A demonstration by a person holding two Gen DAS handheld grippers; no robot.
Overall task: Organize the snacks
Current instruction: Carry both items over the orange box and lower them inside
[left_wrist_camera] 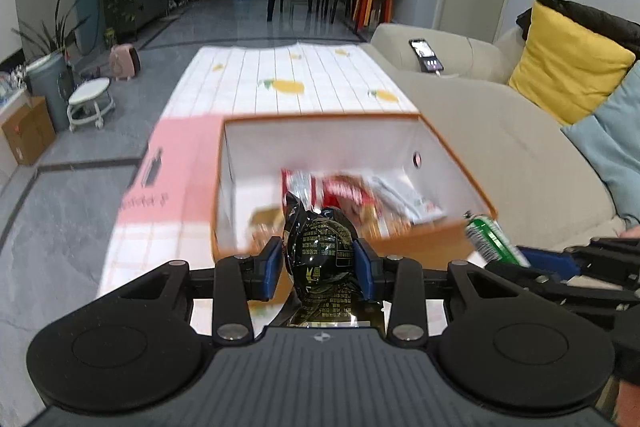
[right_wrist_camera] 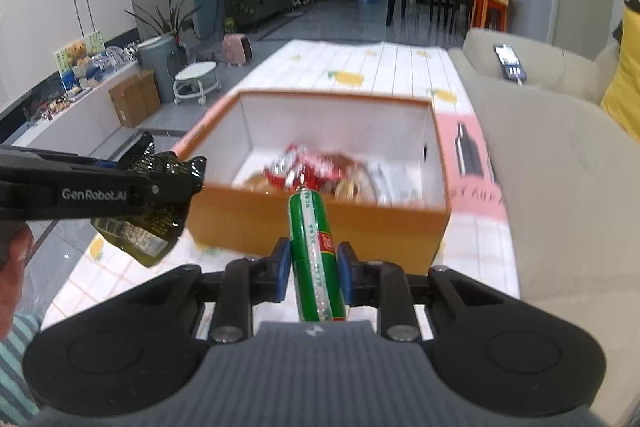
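My left gripper (left_wrist_camera: 320, 261) is shut on a black snack packet with gold print (left_wrist_camera: 324, 251), held in the air just before the near wall of an orange box (left_wrist_camera: 320, 118). My right gripper (right_wrist_camera: 313, 261) is shut on a green sausage-shaped snack stick (right_wrist_camera: 314, 255), its tip pointing at the same orange box (right_wrist_camera: 320, 217). Inside the box lie several packets, a red and silver one (right_wrist_camera: 308, 169) among them. From the right wrist the left gripper and its black packet (right_wrist_camera: 160, 183) hang at the left; from the left wrist the green stick (left_wrist_camera: 492, 239) shows at the right.
The box stands on a table with a white checked cloth with yellow fruit prints (left_wrist_camera: 288, 83). A pink lid or sheet (left_wrist_camera: 176, 171) lies beside the box. A beige sofa (left_wrist_camera: 500, 131) with a phone (left_wrist_camera: 426, 55) runs along the right. A white stool (left_wrist_camera: 89, 103) stands on the floor at left.
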